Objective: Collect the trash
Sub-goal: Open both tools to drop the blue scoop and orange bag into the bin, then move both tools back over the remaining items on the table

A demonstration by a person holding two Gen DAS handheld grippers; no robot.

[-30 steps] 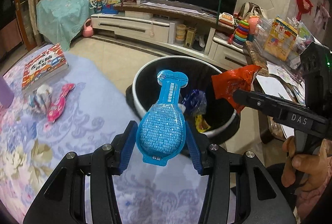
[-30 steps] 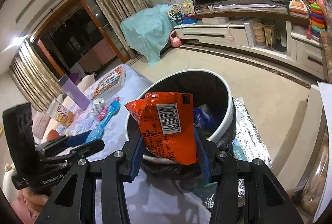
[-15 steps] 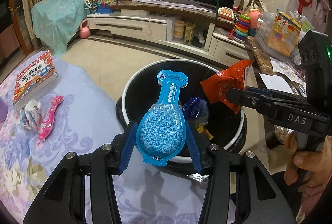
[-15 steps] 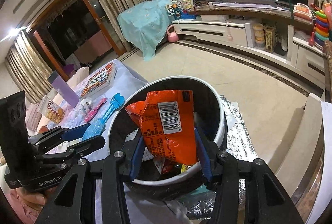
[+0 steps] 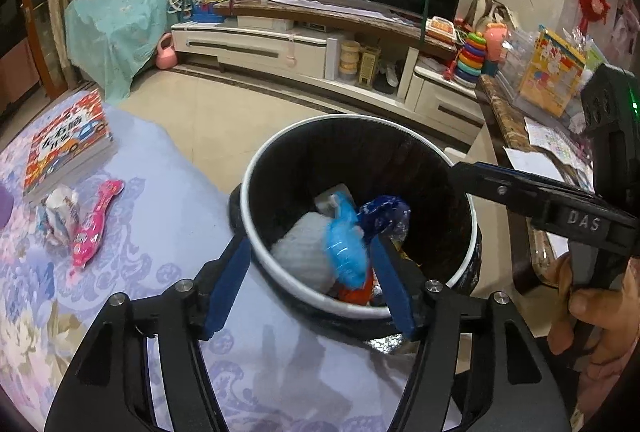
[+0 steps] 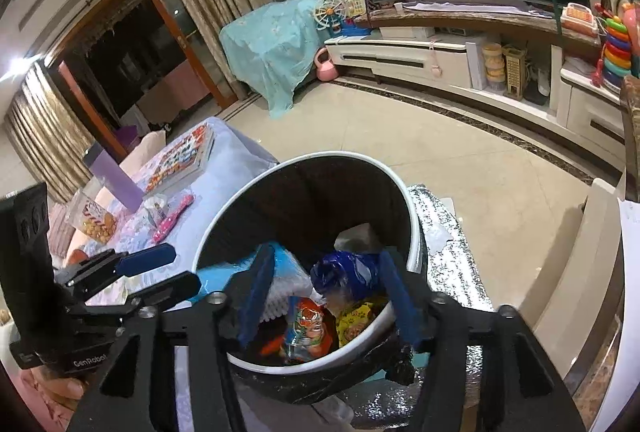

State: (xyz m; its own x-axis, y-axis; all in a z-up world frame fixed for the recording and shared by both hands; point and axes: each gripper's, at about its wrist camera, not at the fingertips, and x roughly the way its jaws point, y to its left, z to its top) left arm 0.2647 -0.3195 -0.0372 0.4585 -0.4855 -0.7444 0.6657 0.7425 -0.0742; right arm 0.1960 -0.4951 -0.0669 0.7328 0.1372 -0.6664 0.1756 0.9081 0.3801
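A black trash bin with a white rim stands beside the table; it also shows in the right wrist view. My left gripper is open and empty over the bin's near rim. The blue pouch is inside the bin, blurred, among other wrappers. My right gripper is open and empty above the bin. The orange snack bag lies in the bin below it. A pink package and a crumpled wrapper lie on the floral tablecloth at left.
A picture book lies at the table's far left. A purple bottle and a snack bag stand on the table. A TV stand runs along the back. A cluttered counter is at right. Silver foil mat lies under the bin.
Both grippers opened. The blue pouch dropped from the left gripper into the bin. The orange snack bag dropped from the right gripper into the bin.
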